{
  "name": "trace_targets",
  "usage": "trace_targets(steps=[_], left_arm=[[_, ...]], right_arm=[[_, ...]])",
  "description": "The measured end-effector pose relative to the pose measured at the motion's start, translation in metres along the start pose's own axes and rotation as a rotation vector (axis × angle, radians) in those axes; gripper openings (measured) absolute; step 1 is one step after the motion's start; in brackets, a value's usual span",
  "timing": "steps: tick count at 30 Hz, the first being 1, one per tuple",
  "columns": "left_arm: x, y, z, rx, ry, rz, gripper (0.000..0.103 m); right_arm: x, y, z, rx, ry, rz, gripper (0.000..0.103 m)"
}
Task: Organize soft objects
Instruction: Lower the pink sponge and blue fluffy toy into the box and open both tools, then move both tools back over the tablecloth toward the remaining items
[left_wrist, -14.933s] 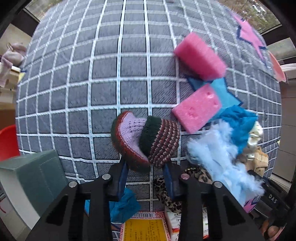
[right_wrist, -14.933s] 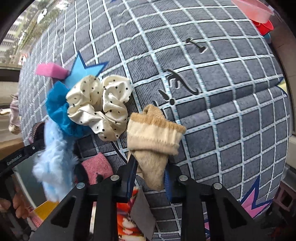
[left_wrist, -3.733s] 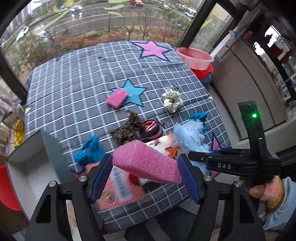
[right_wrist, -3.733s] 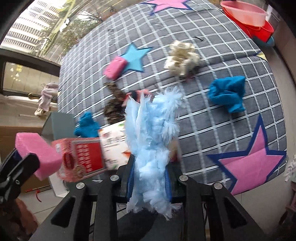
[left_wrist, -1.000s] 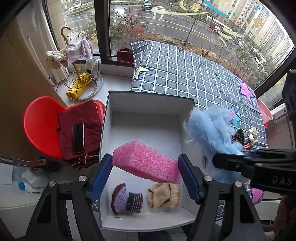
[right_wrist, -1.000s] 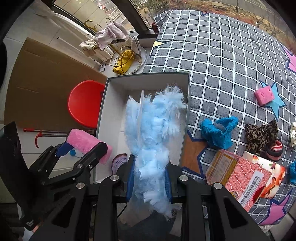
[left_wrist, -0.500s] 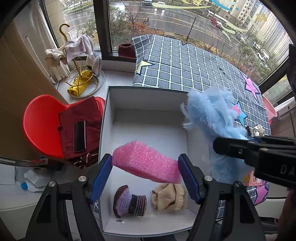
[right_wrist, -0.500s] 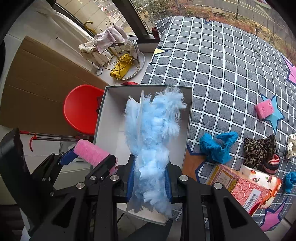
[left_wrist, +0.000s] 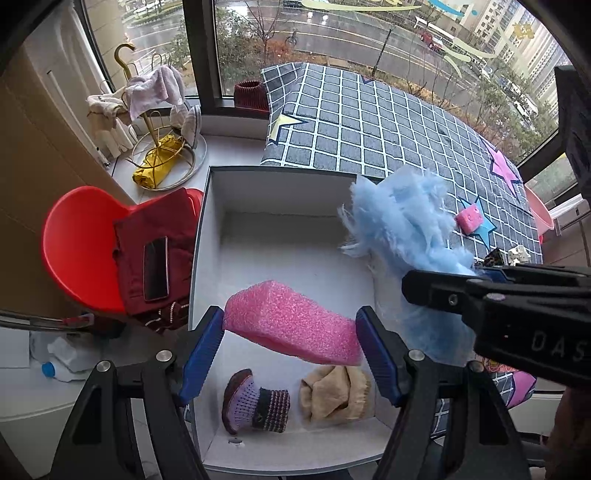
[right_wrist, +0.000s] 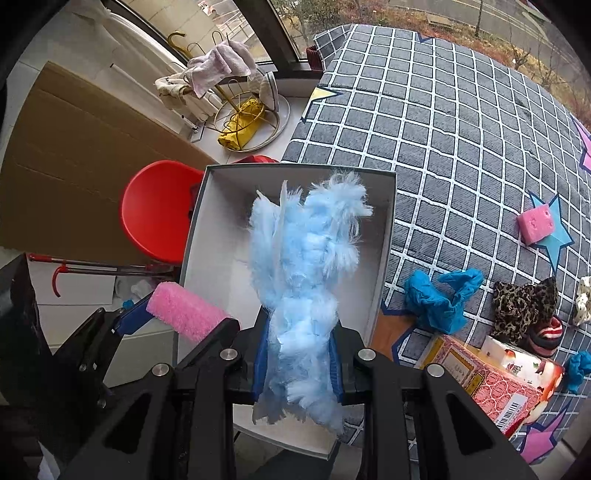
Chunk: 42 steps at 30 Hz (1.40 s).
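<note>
The left gripper has its jaws clamped on the ends of a pink foam sponge block, held tilted in the air above the near half of an open white cardboard box. On the box floor beneath it, at the near end, lie a purple and maroon knitted bootie on the left and a beige folded sock just to its right. The right gripper has its jaws closed tight on a fluffy light-blue feathery tuft, which stands up from the jaws over the box's right side. To the right of the box is a bed with a grey checked cover; on it lie a crumpled blue cloth, a leopard-print scrunchie and, farther off, a second pink sponge on a blue star. Left of the box stands a red plastic chair.
</note>
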<state>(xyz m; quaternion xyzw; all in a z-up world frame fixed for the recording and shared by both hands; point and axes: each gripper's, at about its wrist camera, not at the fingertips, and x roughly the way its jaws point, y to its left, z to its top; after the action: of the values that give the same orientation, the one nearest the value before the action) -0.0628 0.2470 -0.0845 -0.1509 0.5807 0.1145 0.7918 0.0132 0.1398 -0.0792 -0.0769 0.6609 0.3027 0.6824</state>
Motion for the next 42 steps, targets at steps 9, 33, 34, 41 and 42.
trace_targets(steps=[9, 33, 34, 41, 42], left_arm=[[0.001, -0.001, -0.002, 0.003, 0.012, 0.012, 0.078], [0.005, -0.013, -0.003, -0.049, 0.155, -0.009, 0.103], [0.003, -0.016, -0.002, -0.047, 0.158, -0.021, 0.103], [-0.013, -0.061, 0.019, 0.030, 0.162, -0.092, 0.103], [-0.014, -0.067, 0.022, 0.042, 0.160, -0.097, 0.103]], right_arm=[[0.005, 0.000, 0.004, 0.003, 0.008, 0.015, 0.029], [-0.026, -0.033, -0.010, 0.079, -0.040, -0.050, 0.090], [-0.031, -0.037, -0.012, 0.089, -0.046, -0.044, 0.090], [-0.077, -0.079, -0.028, 0.186, -0.108, -0.013, 0.090], [-0.084, -0.088, -0.032, 0.205, -0.119, -0.012, 0.090]])
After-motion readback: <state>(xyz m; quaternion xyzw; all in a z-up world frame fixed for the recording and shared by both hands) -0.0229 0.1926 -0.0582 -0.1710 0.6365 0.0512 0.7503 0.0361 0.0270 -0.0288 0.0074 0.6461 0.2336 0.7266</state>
